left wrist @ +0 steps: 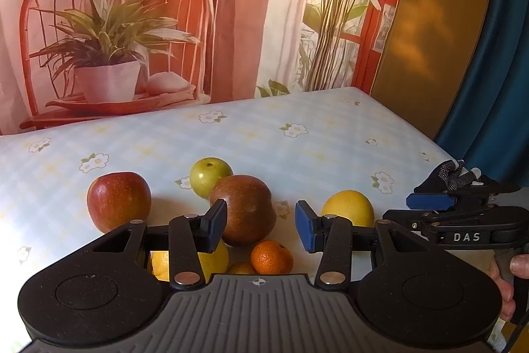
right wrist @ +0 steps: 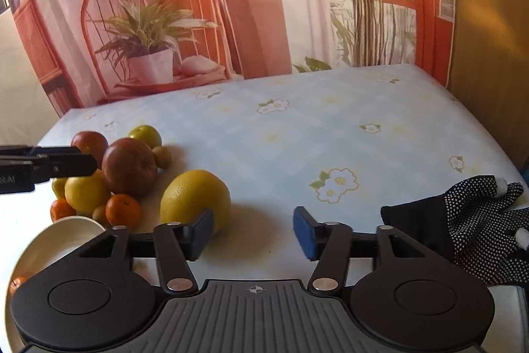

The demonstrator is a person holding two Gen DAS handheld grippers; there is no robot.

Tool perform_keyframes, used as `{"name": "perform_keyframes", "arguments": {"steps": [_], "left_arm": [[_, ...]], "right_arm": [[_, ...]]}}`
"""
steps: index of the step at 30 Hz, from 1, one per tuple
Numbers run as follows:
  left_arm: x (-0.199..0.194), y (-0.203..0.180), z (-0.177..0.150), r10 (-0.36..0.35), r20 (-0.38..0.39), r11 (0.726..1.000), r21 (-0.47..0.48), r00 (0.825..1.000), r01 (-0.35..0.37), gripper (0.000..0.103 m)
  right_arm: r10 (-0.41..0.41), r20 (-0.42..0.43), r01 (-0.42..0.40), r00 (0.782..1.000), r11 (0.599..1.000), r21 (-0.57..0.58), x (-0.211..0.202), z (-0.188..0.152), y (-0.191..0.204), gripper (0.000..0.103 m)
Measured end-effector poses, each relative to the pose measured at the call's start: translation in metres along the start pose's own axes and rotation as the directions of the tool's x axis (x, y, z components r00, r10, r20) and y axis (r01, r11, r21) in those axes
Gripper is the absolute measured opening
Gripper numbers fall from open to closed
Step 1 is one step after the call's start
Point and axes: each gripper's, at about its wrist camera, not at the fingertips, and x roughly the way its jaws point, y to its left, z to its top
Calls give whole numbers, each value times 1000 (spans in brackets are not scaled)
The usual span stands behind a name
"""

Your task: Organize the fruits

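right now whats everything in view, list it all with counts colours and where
red apples: two, dark red, in the pile at the table's left
green apple: one, behind the pile
large yellow citrus: one, alone right of the pile, by the right gripper's left finger
second yellow citrus: one, front of the pile
tangerines: at least two, orange, front of the pile
bowl: one, white, near left corner
glove: one, black with white dots, table's right edge
tablecloth: pale blue check with flowers
left gripper: open, over the pile
right gripper: open, empty
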Motion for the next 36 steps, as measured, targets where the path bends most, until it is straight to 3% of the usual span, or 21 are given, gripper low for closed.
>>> {"name": "perform_keyframes", "arguments": {"steps": [5, 7, 9, 13, 21, 27, 36], "left_arm": [[-2, 4, 0, 12, 4, 1000, -23, 1000, -12, 48], [-4, 6, 0, 17, 6, 1000, -27, 1000, -17, 48], [-6, 7, 0, 18, 8, 999, -31, 1000, -18, 48], [-7, 11, 1, 16, 8, 999, -38, 1000, -16, 48], [-2, 8, 1, -36, -12, 998, -61, 999, 35, 48], [3, -3, 1, -74, -22, 996, -43, 997, 73, 48], [21, -16, 7, -183, -55, 981, -71, 982, 179, 48]], "right_arm": [[39, -54, -38, 998, 999, 12, 23, 12, 15, 77], [42, -93, -40, 995, 999, 22, 38, 13, 20, 77], [43, -122, -39, 992, 999, 36, 49, 13, 22, 76], [59, -148, -57, 987, 998, 16, 54, 8, 26, 53], [28, -163, -77, 986, 950, -303, 39, -8, 46, 53], [44, -182, -99, 982, 947, -306, 30, -13, 37, 54], [19, -166, -93, 986, 888, -451, 30, -17, 51, 53]]}}
